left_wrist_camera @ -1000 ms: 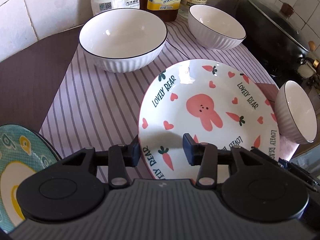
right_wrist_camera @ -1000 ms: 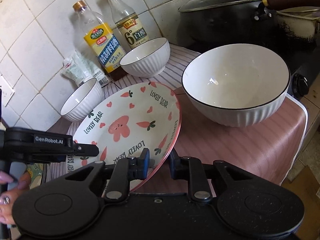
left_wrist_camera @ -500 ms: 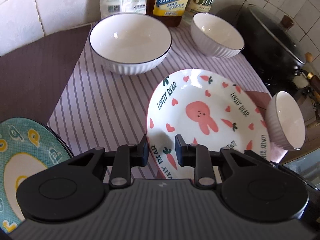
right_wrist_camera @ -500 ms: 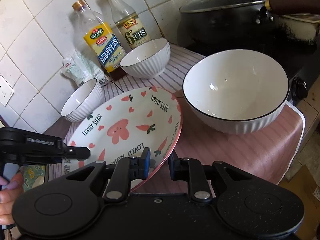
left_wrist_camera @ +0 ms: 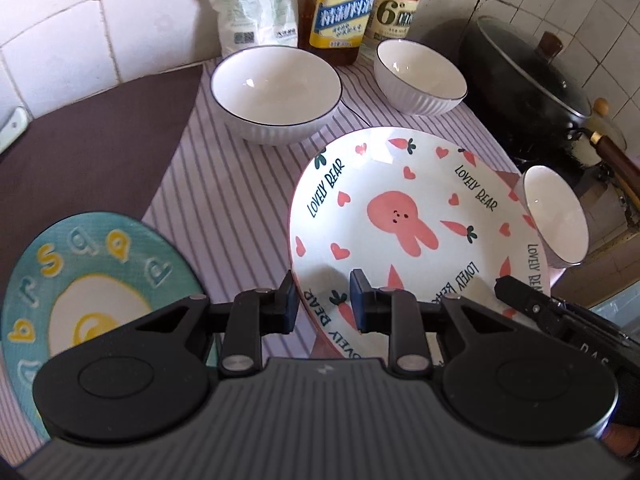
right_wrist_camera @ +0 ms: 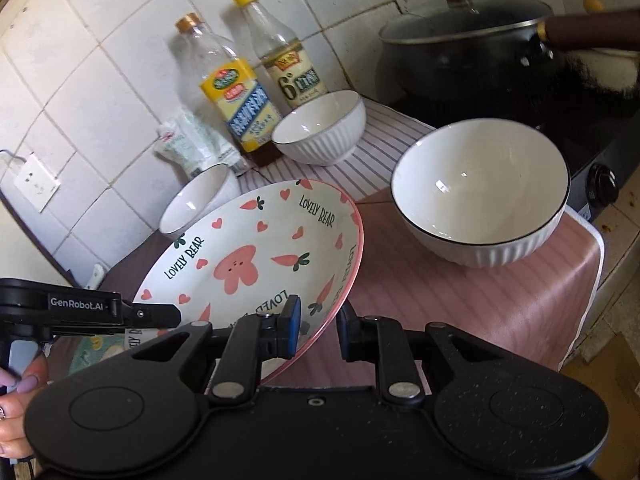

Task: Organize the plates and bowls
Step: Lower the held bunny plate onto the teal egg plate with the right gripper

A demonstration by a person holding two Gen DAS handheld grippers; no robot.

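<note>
Straddling the near rim of the rabbit plate (left_wrist_camera: 416,216), the left gripper (left_wrist_camera: 323,300) has one finger outside the rim and one over the plate's inner face. A gap shows on both sides of the rim, so the jaws are spread and not pinching. In the left wrist view the plate is tilted, above the striped cloth (left_wrist_camera: 232,192). A teal plate (left_wrist_camera: 92,280) lies just left of the gripper. A large white bowl (left_wrist_camera: 276,92) and a smaller white bowl (left_wrist_camera: 420,76) stand on the cloth behind the plate, apart from each other. A third bowl (left_wrist_camera: 556,216) sits at the plate's right edge. Behind the bowls stand a yellow-label bottle (left_wrist_camera: 344,8), a second bottle (left_wrist_camera: 400,4) and a white bag (left_wrist_camera: 256,4). A lidded black pot (left_wrist_camera: 528,76) stands at right.

In the right wrist view, the right gripper (right_wrist_camera: 318,330) straddles the pink rim of the rabbit plate (right_wrist_camera: 256,256), one finger over the inner face, one outside. Whether the pads press the rim cannot be told; a visible gap remains on the outer side. The plate is tilted, its far edge raised. The nearest bowl (right_wrist_camera: 480,196) stands on a pink cloth (right_wrist_camera: 500,300) right of the plate. Another bowl (right_wrist_camera: 320,128) stands farther back near the bottles. The left gripper (right_wrist_camera: 156,314) reaches the plate's left edge.
</note>
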